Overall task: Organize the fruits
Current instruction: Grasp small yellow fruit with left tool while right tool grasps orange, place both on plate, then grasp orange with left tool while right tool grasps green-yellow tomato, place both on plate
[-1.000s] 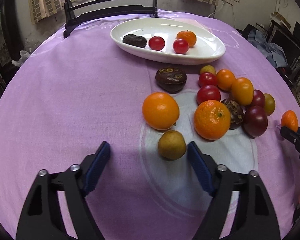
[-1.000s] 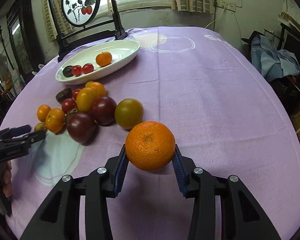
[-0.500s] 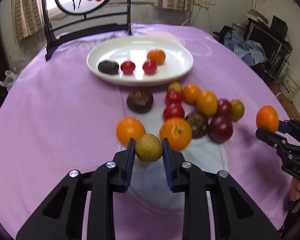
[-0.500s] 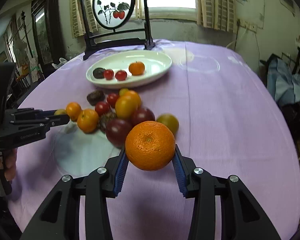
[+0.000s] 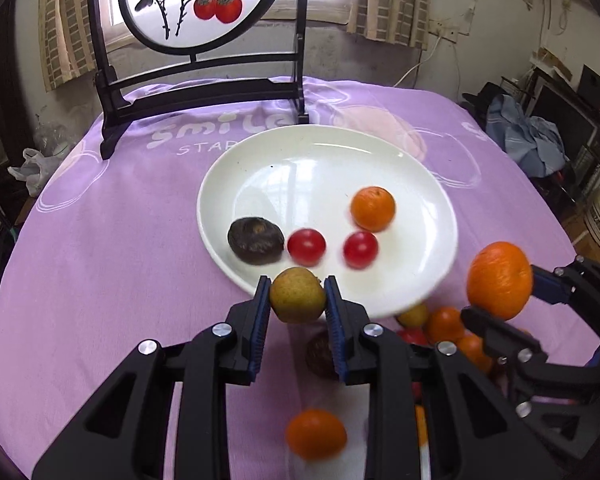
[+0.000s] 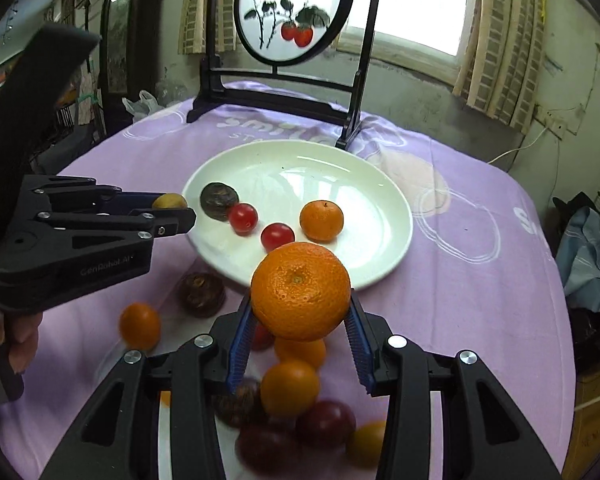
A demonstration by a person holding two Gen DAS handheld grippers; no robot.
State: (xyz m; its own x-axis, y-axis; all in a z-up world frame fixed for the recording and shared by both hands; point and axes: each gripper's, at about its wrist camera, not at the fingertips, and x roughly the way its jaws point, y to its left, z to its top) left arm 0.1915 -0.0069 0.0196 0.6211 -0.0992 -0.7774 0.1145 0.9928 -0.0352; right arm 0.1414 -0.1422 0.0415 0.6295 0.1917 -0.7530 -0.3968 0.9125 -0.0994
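My left gripper (image 5: 297,300) is shut on a small yellow-brown fruit (image 5: 297,294) and holds it in the air at the near rim of the white plate (image 5: 260,176). My right gripper (image 6: 300,322) is shut on a large orange (image 6: 300,290), also lifted, just short of the plate's (image 6: 396,216) near rim; it shows at the right of the left wrist view (image 5: 500,280). The plate holds a dark wrinkled fruit (image 5: 255,240), two red cherry tomatoes (image 5: 306,245) and a small orange (image 5: 373,208).
Loose fruit lies on the purple cloth below the grippers: oranges (image 6: 139,325), a dark wrinkled fruit (image 6: 202,294), dark red tomatoes (image 6: 326,424). A black-framed round screen (image 5: 196,12) stands behind the plate. Clothes lie past the table's right edge (image 5: 528,136).
Both grippers have risen and moved forward to the plate's near rim with their fruit. One second ago the left gripper was open around the yellow-brown fruit; it has since shut on it.
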